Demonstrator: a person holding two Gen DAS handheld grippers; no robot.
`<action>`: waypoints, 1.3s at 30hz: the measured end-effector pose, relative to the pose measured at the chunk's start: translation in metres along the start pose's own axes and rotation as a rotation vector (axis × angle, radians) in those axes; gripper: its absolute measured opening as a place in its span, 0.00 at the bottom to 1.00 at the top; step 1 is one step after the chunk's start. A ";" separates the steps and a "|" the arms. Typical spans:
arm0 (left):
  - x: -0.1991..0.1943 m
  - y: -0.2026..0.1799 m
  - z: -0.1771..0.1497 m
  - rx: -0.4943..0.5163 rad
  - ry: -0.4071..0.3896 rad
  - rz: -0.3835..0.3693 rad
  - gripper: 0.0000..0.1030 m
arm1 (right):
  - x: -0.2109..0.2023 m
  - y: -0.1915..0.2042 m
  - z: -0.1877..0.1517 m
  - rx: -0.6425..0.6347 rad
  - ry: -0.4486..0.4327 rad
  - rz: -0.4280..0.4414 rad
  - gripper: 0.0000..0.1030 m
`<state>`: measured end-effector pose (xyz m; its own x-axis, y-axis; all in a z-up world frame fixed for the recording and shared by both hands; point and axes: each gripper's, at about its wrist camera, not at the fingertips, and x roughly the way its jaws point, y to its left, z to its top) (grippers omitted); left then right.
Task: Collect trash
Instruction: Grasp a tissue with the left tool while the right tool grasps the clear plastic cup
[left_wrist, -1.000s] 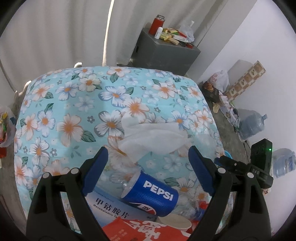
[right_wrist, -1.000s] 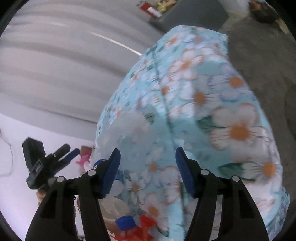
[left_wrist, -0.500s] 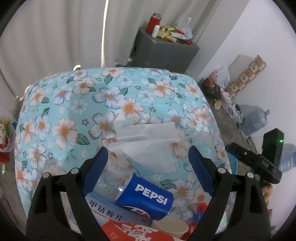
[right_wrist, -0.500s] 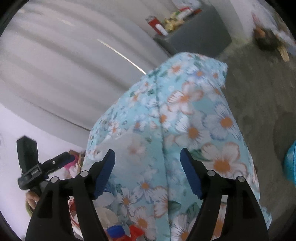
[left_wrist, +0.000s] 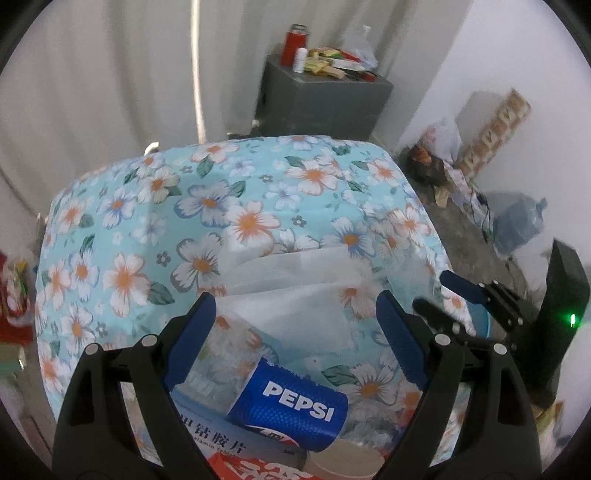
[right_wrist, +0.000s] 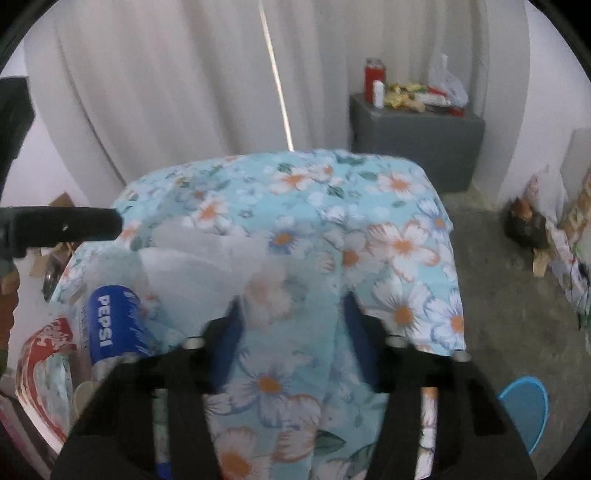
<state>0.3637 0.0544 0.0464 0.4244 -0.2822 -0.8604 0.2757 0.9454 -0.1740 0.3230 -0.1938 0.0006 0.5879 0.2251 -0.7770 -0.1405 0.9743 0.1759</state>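
A table with a floral blue cloth (left_wrist: 229, 206) holds trash at its near edge. A white tissue (left_wrist: 295, 280) lies spread out, also in the right wrist view (right_wrist: 199, 273). A clear Pepsi bottle with a blue label (left_wrist: 291, 404) lies on its side on a white medicine box (left_wrist: 221, 439), beside a red packet (left_wrist: 255, 470) and a paper cup (left_wrist: 347, 465). My left gripper (left_wrist: 295, 339) is open and empty, hovering above the bottle and tissue. My right gripper (right_wrist: 291, 332) is open and empty over the cloth's right part, with the Pepsi bottle (right_wrist: 110, 325) to its left. Its fingers (left_wrist: 461, 286) show at right.
A grey cabinet (left_wrist: 321, 99) with a red flask and clutter stands behind the table by white curtains. Bags, a patterned box (left_wrist: 491, 129) and water jugs (left_wrist: 517, 225) litter the floor at right. A blue bin (right_wrist: 524, 410) sits on the floor beside the table.
My right gripper swung round from the table's side and now faces the table squarely near the tissue. My left gripper drew back and up slightly. Nothing was grasped.
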 end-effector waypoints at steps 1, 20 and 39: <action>0.001 -0.005 0.000 0.036 0.000 0.009 0.81 | -0.001 -0.007 -0.002 0.028 0.001 0.011 0.27; 0.078 -0.064 0.001 0.478 0.147 0.233 0.52 | -0.036 -0.096 -0.048 0.378 -0.036 0.160 0.06; 0.062 -0.061 0.007 0.458 0.117 0.202 0.00 | -0.048 -0.104 -0.067 0.444 -0.048 0.207 0.06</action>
<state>0.3787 -0.0218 0.0070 0.4159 -0.0562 -0.9077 0.5587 0.8033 0.2062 0.2561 -0.3062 -0.0207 0.6210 0.4045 -0.6714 0.0881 0.8151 0.5725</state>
